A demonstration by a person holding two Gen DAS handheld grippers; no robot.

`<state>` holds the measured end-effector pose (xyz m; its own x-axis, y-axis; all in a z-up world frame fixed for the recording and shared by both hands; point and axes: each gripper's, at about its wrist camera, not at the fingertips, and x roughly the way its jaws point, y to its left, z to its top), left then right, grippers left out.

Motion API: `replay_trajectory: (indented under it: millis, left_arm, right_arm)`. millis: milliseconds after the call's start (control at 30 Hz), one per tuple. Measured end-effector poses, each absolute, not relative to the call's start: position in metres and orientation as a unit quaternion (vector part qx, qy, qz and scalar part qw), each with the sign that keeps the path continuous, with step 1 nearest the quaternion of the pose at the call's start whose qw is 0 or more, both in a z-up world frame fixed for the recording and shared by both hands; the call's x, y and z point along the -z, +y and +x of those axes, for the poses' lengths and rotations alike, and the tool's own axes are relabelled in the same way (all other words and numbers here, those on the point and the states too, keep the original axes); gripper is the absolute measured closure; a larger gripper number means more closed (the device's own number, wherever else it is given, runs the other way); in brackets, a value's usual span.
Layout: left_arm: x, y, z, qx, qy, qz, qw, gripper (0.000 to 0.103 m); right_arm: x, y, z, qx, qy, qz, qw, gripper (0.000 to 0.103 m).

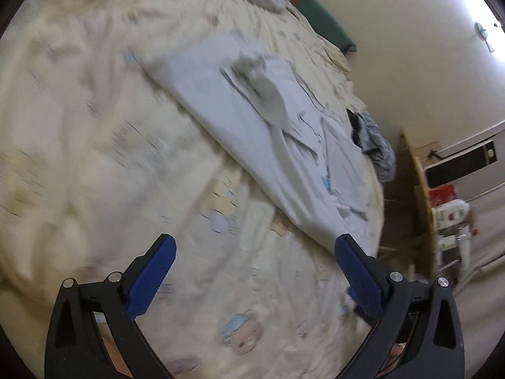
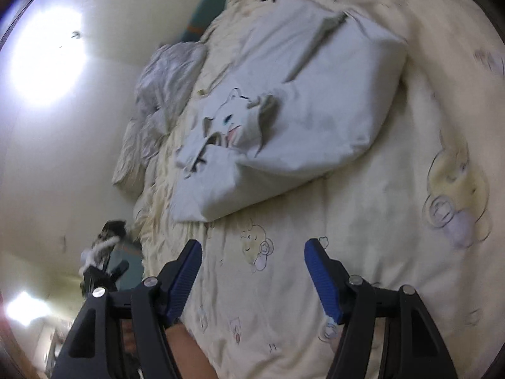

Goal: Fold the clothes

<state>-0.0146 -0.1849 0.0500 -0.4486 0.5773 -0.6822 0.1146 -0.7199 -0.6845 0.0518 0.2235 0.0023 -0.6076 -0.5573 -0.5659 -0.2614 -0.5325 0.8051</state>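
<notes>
**Grippers hanging wide over the bed, white garment lying untouched**

Cream bedding with pastel cartoon prints is filling both views: the bed [image 1: 94, 120] is carrying everything. Lying across the middle of it is the white garment [image 2: 315, 117], partly folded into a broad slab, with a cat face printed on the section nearest the wall and a grey-lined flap and strip showing along its top side. From the left wrist view the same garment [image 1: 252, 126] is running diagonally, its near corner reaching down to just beside the right-hand blue pad.

The left gripper [image 1: 252, 246] is hovering above the bedding with its fingers spread far apart, nothing between them. The right gripper [image 2: 252, 252] is sitting likewise with its blue pads parted and only printed bedding showing in the gap; the garment's near edge is lying just beyond its fingertips, not touching.

A dark and grey bundle of clothes [image 1: 372, 142] is resting at the far end of the garment. A rumpled grey-white duvet [image 2: 164, 79] is bunching against the wall. Both views are smearing with blur.
</notes>
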Motion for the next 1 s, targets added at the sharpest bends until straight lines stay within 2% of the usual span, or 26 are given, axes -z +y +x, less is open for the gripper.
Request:
replay_trajectory:
  millis: [133,167,267,567,733,767,800,833,867,933,1000]
  left_arm:
    - [-0.013,-0.165,-0.043,-0.755,-0.386,-0.511,0.140,0.002]
    - [-0.005,-0.161,-0.052,-0.750,-0.394,-0.513,0.139,0.002]
    - [0.007,-0.157,-0.075,-0.757,-0.400,-0.500,0.134,0.002]
    - [0.010,-0.183,-0.133,-0.766,-0.447,-0.452,0.092,0.002]
    - [0.009,-0.196,-0.160,-0.773,-0.455,-0.437,0.073,0.003]
    - [0.010,-0.200,-0.164,-0.774,-0.451,-0.440,0.061,0.009]
    - [0.012,-0.204,-0.168,-0.777,-0.441,-0.448,0.044,0.029]
    - [0.014,-0.208,-0.171,-0.779,-0.428,-0.458,0.027,0.045]
    - [0.017,-0.212,-0.173,-0.778,-0.414,-0.472,0.008,0.079]
    - [0.025,-0.221,-0.174,-0.769,-0.418,-0.483,0.002,0.088]
    - [0.021,-0.222,-0.173,-0.776,-0.405,-0.485,0.005,0.097]
  right_arm:
    - [0.021,0.220,0.038,0.719,-0.543,0.428,0.068,0.033]
    - [0.026,0.223,0.035,0.715,-0.558,0.418,0.059,0.029]
    - [0.036,0.233,0.026,0.712,-0.590,0.378,0.044,0.029]
    - [0.034,0.290,0.001,0.735,-0.606,0.304,-0.003,0.029]
    - [0.033,0.311,-0.018,0.742,-0.591,0.317,-0.012,0.029]
    - [0.032,0.312,-0.022,0.742,-0.587,0.323,-0.014,0.030]
    - [0.032,0.313,-0.026,0.744,-0.582,0.329,-0.017,0.032]
    - [0.031,0.311,-0.028,0.749,-0.573,0.333,-0.021,0.042]
    - [0.030,0.310,-0.031,0.753,-0.564,0.338,-0.024,0.062]
    - [0.034,0.313,-0.032,0.757,-0.553,0.348,-0.028,0.099]
    - [0.038,0.319,-0.030,0.759,-0.545,0.356,-0.026,0.099]
